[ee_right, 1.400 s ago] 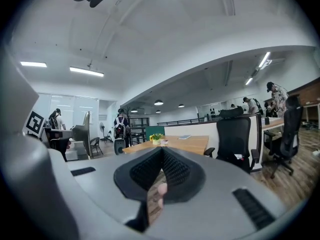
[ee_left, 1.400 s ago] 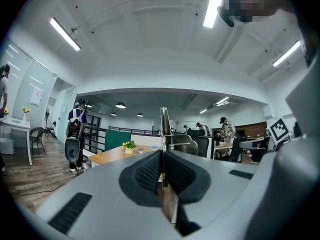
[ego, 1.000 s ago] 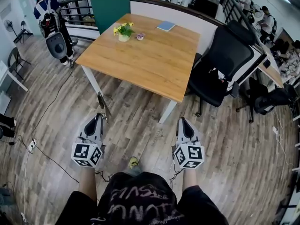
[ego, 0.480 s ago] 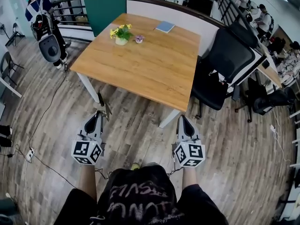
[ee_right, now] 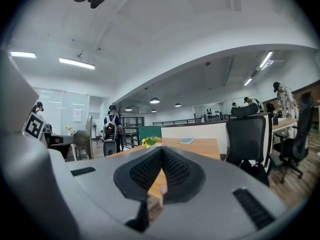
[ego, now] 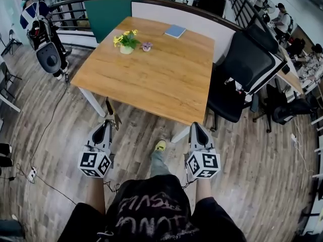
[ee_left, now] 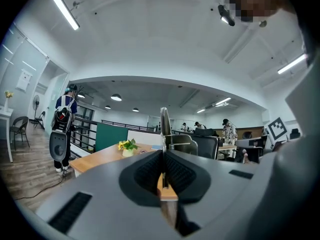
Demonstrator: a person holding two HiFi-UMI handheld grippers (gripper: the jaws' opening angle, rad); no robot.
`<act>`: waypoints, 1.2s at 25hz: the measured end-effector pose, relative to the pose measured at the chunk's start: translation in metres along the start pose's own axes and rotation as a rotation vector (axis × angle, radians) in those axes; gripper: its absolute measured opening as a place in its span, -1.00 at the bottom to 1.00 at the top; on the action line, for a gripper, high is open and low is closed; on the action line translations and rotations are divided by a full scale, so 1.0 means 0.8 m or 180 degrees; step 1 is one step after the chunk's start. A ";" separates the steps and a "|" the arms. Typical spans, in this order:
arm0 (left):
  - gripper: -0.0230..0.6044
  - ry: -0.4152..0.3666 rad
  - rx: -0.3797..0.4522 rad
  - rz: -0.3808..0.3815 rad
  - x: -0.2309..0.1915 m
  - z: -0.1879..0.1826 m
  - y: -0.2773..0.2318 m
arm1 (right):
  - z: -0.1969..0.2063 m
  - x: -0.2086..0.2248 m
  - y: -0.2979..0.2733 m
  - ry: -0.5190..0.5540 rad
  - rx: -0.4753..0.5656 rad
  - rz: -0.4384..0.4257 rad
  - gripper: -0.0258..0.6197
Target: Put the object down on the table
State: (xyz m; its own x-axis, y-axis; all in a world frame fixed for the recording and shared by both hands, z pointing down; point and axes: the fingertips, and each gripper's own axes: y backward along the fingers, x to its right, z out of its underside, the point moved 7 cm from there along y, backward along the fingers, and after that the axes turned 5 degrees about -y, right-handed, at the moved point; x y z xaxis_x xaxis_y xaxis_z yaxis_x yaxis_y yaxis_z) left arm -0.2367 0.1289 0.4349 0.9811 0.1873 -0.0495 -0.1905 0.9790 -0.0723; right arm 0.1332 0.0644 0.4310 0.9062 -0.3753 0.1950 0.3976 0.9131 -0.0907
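My left gripper (ego: 107, 123) is shut on a slim metal clip (ego: 111, 114) that sticks out past its tips, upright and slightly tilted. In the left gripper view the clip (ee_left: 164, 130) rises from between the closed pads of that left gripper (ee_left: 163, 156). My right gripper (ego: 195, 125) is shut with nothing in it; the right gripper view shows this right gripper (ee_right: 162, 153) with its pads meeting at the tip. Both grippers hover over the wooden floor just short of the near edge of the wooden table (ego: 151, 79), pointing level at it.
On the table's far end stand a small pot of yellow flowers (ego: 125, 43), a little pink object (ego: 147, 46) and a blue book (ego: 175, 31). A black office chair (ego: 242, 67) stands right of the table. A person with a backpack (ego: 38, 26) stands far left. Cables (ego: 48, 127) lie on the floor.
I have walked toward the table; its near edge now lies just ahead of both grippers. A foot in a yellow shoe has stepped forward between them. The clip stays gripped.
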 end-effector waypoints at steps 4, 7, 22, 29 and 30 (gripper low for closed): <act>-0.88 -0.0047 -0.0026 -0.0008 -0.013 0.001 -0.051 | -0.004 0.020 -0.051 -0.0003 0.0039 -0.0018 -0.91; -0.88 -0.0172 -0.0045 -0.0032 -0.024 -0.009 -0.097 | -0.008 0.039 -0.105 -0.0054 0.0026 -0.0035 -0.91; -0.88 -0.0217 -0.0291 -0.0167 -0.090 -0.024 -0.340 | -0.030 0.106 -0.374 -0.0148 -0.0198 -0.0188 -0.91; -0.88 -0.0261 -0.0400 -0.0131 -0.099 -0.023 -0.406 | -0.041 0.130 -0.430 -0.0134 -0.0244 -0.0146 -0.91; -0.88 -0.0260 -0.0412 -0.0128 -0.100 -0.022 -0.412 | -0.041 0.132 -0.433 -0.0129 -0.0258 -0.0130 -0.91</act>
State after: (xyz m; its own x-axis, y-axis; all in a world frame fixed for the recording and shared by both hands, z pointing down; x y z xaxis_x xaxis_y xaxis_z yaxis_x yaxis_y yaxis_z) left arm -0.2529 -0.2098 0.4449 0.9866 0.1591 0.0369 -0.1486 0.9683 -0.2006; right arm 0.0959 -0.2969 0.4512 0.8830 -0.4037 0.2395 0.4461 0.8805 -0.1603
